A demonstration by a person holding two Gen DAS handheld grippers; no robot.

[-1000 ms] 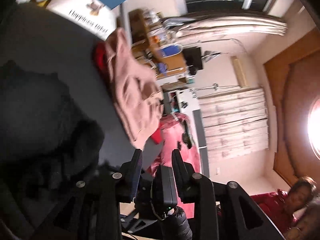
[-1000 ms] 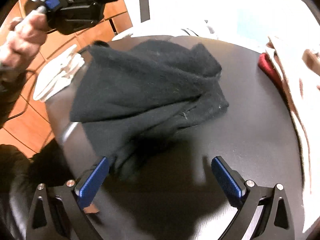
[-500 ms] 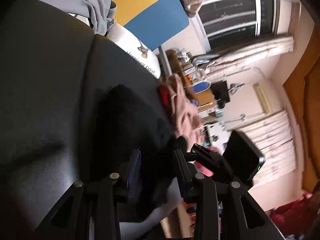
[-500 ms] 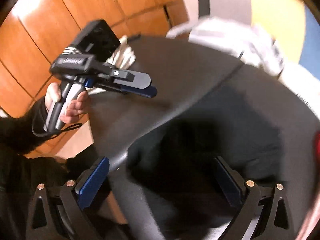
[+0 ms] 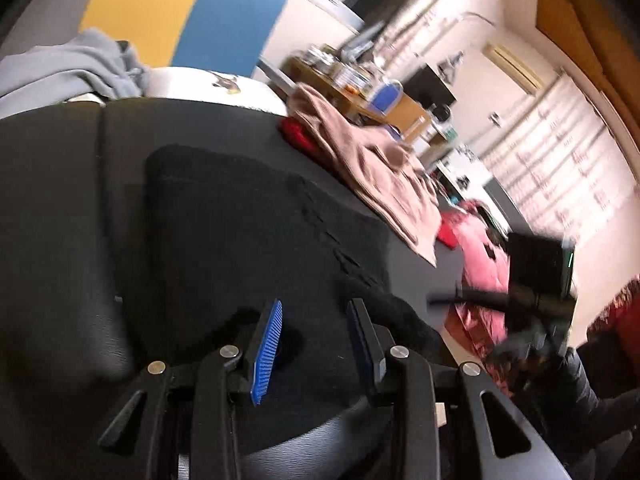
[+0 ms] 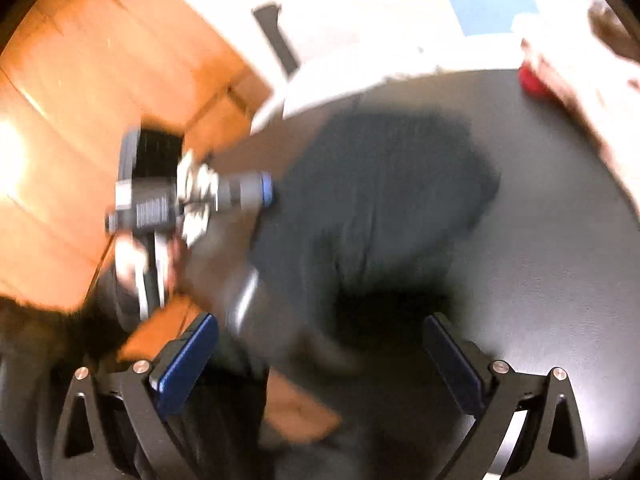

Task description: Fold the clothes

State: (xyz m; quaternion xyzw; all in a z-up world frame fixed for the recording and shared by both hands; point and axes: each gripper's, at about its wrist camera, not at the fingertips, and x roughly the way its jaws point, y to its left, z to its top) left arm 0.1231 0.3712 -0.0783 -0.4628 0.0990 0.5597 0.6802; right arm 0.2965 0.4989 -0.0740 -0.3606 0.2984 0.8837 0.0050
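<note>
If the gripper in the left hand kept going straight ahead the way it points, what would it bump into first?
Most likely the black fleece garment spread on the dark table: the left gripper sits low over it, jaws apart, the cloth right ahead. Depth is hard to judge.

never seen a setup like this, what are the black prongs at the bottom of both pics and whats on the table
The prongs are two-finger grippers held by a person, each with a camera looking along its fingers. The left gripper shows in its own view, jaws partly open over a black garment spread on the dark table. The right gripper, jaws wide open, sees the same garment and the other gripper at its edge. Neither holds anything that I can see. A pink garment lies further back, a grey one beyond the table.
</note>
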